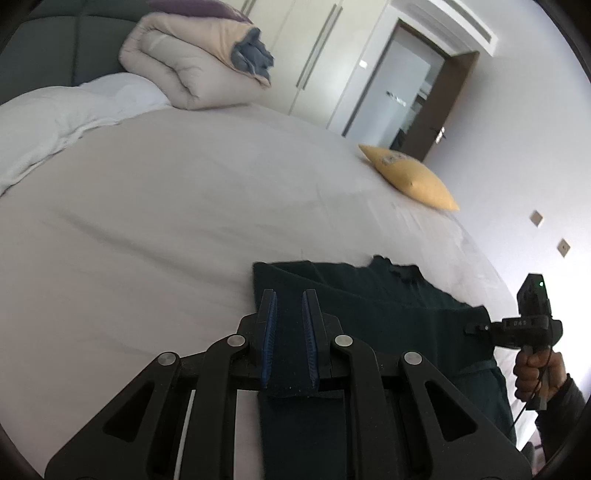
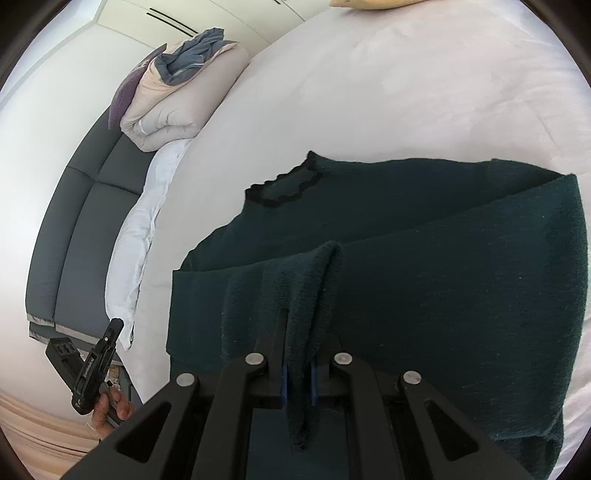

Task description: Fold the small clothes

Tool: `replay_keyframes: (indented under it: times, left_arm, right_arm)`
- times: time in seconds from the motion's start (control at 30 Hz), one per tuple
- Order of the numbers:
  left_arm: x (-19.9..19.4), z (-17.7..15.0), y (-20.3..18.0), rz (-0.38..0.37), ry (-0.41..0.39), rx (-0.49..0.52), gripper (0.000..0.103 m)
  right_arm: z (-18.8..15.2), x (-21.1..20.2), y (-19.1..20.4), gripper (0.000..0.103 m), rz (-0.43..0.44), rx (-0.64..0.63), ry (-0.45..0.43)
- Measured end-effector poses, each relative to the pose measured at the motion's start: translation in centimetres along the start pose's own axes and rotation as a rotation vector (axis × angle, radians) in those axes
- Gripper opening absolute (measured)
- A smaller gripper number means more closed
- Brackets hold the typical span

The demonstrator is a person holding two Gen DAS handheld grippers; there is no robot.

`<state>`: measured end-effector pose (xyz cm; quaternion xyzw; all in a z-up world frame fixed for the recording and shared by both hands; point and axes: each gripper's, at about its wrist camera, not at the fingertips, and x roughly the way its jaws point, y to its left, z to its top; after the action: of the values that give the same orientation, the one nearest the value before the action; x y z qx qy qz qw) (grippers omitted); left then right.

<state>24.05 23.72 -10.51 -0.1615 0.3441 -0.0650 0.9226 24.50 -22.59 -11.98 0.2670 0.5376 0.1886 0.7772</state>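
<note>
Left wrist view: sits just behind the left gripper (image 1: 290, 306), looking down along its fingers across the bed (image 1: 166, 206) toward the wardrobe (image 1: 314, 55) and door (image 1: 410, 92); close over the near edge of the dark green sweater (image 1: 369, 295).
Right wrist view: sits just behind the right gripper (image 2: 299, 343), tilted down onto the sweater (image 2: 443, 277), very near it; the headboard (image 2: 85, 221) runs along the left.
Shared: sweater, bed, rolled duvet (image 1: 192, 62) (image 2: 177, 103), yellow cushion (image 1: 410, 177) (image 2: 369, 3).
Cross-sight: each view catches the other gripper at its edge (image 1: 524, 325) (image 2: 92, 365).

Right gripper (image 2: 300, 314) jaws pinch dark green sweater (image 2: 443, 288) on bed (image 2: 406, 92).
</note>
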Motion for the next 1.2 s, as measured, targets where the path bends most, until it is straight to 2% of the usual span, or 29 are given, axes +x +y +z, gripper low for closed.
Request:
replay_keyframes:
  times: [0.13, 0.3, 0.4, 0.43, 0.47, 0.53, 0.6, 0.67, 0.93, 1.1, 1.2]
  left_arm:
    - [1.6, 0.5, -1.0, 0.005, 0.036, 0.017, 0.014]
    - [3.6, 0.9, -1.3, 0.011, 0.079, 0.029, 0.014]
    - [5.9, 0.9, -2.1, 0.019, 0.131, 0.064, 0.014]
    - [6.8, 0.8, -2.3, 0.027, 0.151, 0.081, 0.014]
    - [7.7, 0.6, -2.5, 0.035, 0.168, 0.093, 0.014]
    - [9.3, 0.1, -2.7, 0.048, 0.202, 0.108, 0.014]
    - [10.6, -0.5, -2.8, 0.061, 0.236, 0.119, 0.014]
    - [11.7, -1.4, -2.6, 0.073, 0.258, 0.115, 0.014]
    - [13.0, -2.4, -2.6, 0.087, 0.266, 0.120, 0.014]
    - [13.2, -2.4, -2.6, 0.091, 0.261, 0.110, 0.014]
    - [12.3, -1.5, -3.1, 0.097, 0.218, 0.103, 0.014]
  right_arm:
    - [0.5, 0.6, -0.1, 0.009, -0.014, 0.018, -0.002]
    - [0.1, 1.9, -0.8, 0.011, -0.034, 0.033, 0.055]
    - [-0.6, 2.1, -1.5, 0.015, -0.019, 0.068, 0.063]
    - [-0.8, 2.0, -1.8, 0.018, -0.006, 0.087, 0.058]
    - [-0.9, 1.9, -2.0, 0.026, 0.007, 0.100, 0.051]
    - [-1.0, 1.5, -2.1, 0.031, 0.022, 0.105, 0.032]
    - [-1.0, 1.3, -1.6, 0.030, -0.021, 0.060, 0.022]
    - [-0.7, 1.4, -1.4, 0.012, -0.068, 0.034, 0.027]
    - [1.1, 1.8, -1.5, 0.009, -0.087, 0.030, 0.005]
    - [1.2, 2.2, -3.0, 0.009, -0.074, 0.068, -0.003]
    - [1.1, 2.5, -3.2, 0.009, -0.065, 0.052, -0.002]
